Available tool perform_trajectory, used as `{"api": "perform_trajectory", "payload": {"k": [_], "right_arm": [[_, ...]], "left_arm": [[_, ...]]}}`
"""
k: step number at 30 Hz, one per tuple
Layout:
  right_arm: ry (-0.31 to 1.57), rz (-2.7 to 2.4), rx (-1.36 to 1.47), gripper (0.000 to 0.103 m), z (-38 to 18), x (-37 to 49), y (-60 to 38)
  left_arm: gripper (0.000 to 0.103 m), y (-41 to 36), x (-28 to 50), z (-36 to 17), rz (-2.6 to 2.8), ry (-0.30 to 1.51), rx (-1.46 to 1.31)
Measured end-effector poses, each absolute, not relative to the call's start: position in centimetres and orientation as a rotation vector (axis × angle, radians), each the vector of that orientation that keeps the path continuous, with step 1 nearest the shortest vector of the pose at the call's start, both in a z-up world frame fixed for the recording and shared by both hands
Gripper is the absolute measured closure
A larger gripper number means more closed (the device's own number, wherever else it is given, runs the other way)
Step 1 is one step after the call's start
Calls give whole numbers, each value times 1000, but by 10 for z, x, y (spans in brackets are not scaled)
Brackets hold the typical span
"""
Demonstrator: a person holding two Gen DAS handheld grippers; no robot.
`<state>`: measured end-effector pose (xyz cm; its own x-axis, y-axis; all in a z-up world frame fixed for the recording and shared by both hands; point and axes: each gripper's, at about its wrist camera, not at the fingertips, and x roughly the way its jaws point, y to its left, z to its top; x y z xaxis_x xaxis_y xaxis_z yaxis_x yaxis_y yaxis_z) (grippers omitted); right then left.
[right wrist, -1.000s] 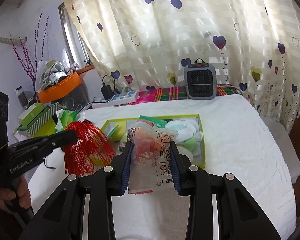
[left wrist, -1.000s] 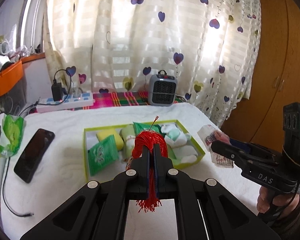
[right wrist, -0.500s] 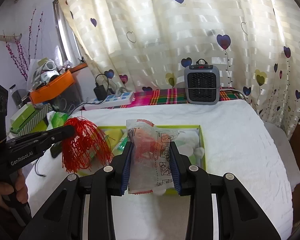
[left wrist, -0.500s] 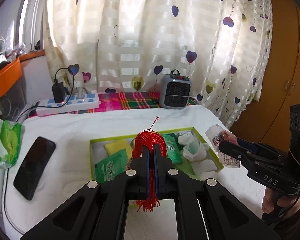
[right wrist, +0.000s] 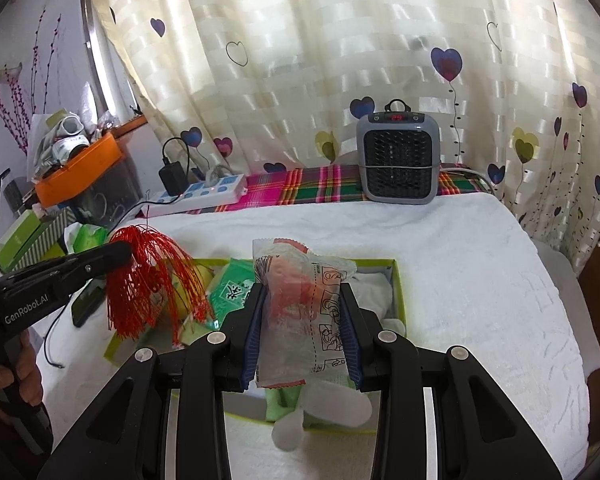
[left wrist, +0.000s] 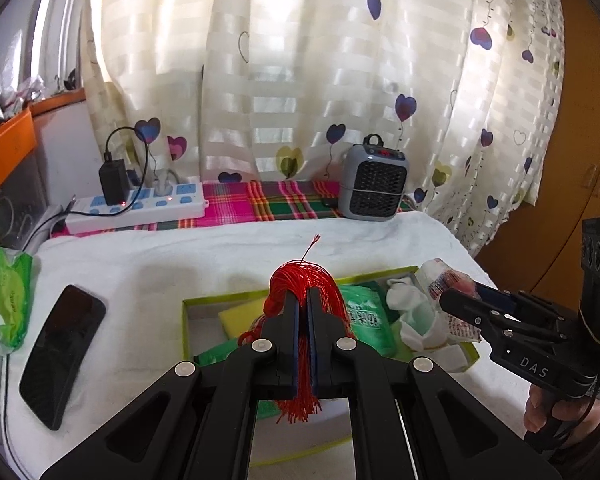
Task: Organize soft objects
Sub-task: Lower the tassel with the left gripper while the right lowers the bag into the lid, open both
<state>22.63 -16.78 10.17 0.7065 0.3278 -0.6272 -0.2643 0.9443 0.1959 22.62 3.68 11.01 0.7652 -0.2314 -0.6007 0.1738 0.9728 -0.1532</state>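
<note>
My left gripper is shut on a red tassel and holds it above the left part of a green-rimmed box. The tassel also shows in the right wrist view. My right gripper is shut on a clear plastic packet with something red inside, above the box. The box holds a yellow sponge, green tissue packs and white socks. The right gripper appears in the left wrist view.
The box lies on a white towel-covered table. A black phone and a green bag lie at the left. A power strip and a small grey heater stand at the back by the curtain.
Both grippers have moved forward and lower over the box, each still holding its object. The box now sits nearer and lower in both views.
</note>
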Motion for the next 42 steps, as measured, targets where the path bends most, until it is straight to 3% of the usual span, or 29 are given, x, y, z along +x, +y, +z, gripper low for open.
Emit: {"api": "perform_trajectory", "payload": {"k": [21,27,34,37,42], "right_arm": [[784,296,-20,66,69,250,-144],[776,298,-64,64,67,250,-137],[783,314,-71,46,66,250,-135],[783,313,-71,44,65,249,-135],[774,312,-65,38,67,245,-136]], "left_arm": [[99,30,254,61,-206,797,-90],[95,29,256,56,-212,819,-98],[77,26,256,56,-237,824,-119],[69,25,256,56,-249,823,-114],[65,24,251,58,-240,817,-109]]}}
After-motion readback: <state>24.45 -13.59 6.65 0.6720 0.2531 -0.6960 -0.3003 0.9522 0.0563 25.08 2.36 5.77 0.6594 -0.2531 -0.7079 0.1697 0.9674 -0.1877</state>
